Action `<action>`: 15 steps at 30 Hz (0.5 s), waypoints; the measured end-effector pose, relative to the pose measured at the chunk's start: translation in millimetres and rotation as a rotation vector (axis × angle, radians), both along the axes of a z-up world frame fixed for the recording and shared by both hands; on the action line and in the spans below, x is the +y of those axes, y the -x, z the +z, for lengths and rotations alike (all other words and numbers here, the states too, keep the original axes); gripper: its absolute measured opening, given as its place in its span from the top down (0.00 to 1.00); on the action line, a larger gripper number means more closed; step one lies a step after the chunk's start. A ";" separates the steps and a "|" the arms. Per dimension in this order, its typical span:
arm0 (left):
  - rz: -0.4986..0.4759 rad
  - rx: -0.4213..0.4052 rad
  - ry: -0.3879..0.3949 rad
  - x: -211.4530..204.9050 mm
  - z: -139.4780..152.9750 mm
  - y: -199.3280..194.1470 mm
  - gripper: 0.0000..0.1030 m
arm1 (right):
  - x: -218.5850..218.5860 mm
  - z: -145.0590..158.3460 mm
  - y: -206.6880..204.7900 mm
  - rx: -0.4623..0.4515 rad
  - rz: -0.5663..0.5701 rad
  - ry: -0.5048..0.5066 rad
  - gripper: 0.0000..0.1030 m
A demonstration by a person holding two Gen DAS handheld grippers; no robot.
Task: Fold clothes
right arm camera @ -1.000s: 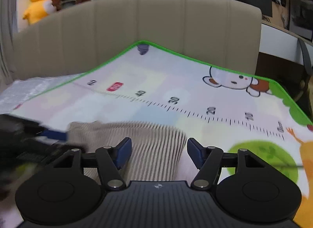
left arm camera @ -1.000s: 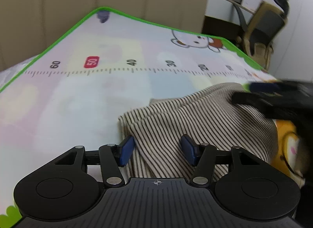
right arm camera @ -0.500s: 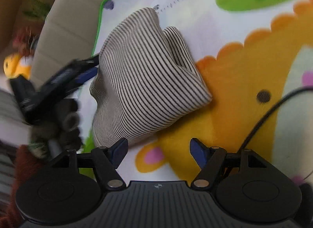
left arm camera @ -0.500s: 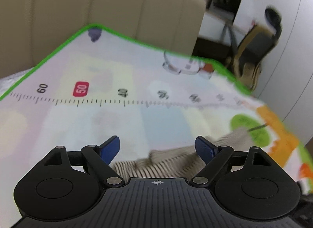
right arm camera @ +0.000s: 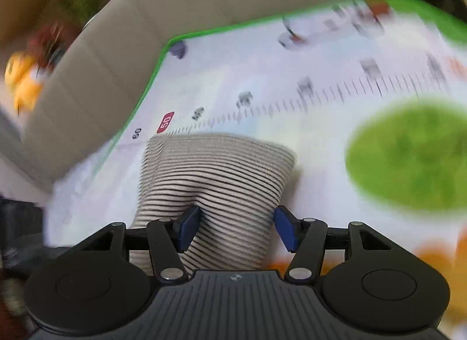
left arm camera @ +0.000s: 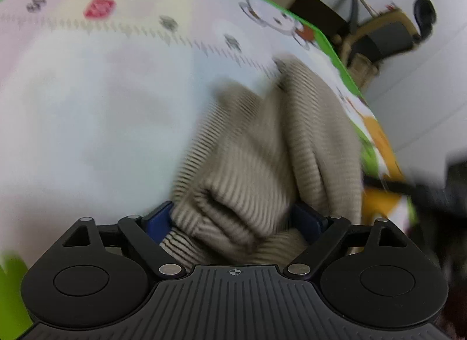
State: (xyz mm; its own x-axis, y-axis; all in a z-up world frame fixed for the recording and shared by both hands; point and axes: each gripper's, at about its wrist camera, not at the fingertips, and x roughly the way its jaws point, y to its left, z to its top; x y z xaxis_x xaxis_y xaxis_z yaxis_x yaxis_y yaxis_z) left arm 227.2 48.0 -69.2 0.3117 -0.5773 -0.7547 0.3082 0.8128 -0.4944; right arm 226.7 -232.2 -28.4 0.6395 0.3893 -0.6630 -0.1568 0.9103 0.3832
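Note:
A beige garment with thin dark stripes point(left arm camera: 262, 150) lies bunched and partly folded on a printed play mat point(left arm camera: 87, 91). My left gripper point(left arm camera: 233, 221) is tilted down over its near end. Its jaws are opening wide, and a thick roll of the cloth fills the gap between the blue pads point(left arm camera: 157, 220). In the right wrist view the same garment point(right arm camera: 221, 170) runs away from my right gripper point(right arm camera: 237, 230). Those jaws are closing with a hump of the cloth between them, and the pads point(right arm camera: 287, 232) stand at the cloth's sides without pinching it. Both views are motion-blurred.
The mat point(right arm camera: 321, 135) has a green border, a ruler print and a big green patch point(right arm camera: 408, 159). A beige padded backrest point(right arm camera: 204, 4) rises behind it, with a yellow toy point(right arm camera: 23, 77) beyond. An office chair point(left arm camera: 388, 36) stands off the mat's far right corner.
My left gripper has tipped down onto the garment, and the cloth now lies between its wide jaws. My right gripper has swung round to face the backrest, with its jaws narrower and astride the cloth.

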 end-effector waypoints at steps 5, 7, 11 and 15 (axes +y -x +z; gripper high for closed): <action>-0.063 -0.014 0.058 -22.9 18.6 44.6 0.09 | 9.7 24.9 -12.1 -0.118 0.040 0.187 0.44; -0.032 -0.045 0.086 -17.9 31.0 55.6 0.09 | 4.6 38.9 7.6 -0.164 0.031 0.157 0.37; 0.177 -0.071 0.091 17.7 35.0 54.0 0.10 | 19.8 58.0 60.3 -0.265 0.098 0.174 0.31; 0.317 -0.025 0.068 38.6 19.6 46.0 0.31 | 46.7 45.3 98.0 -0.290 0.159 0.243 0.31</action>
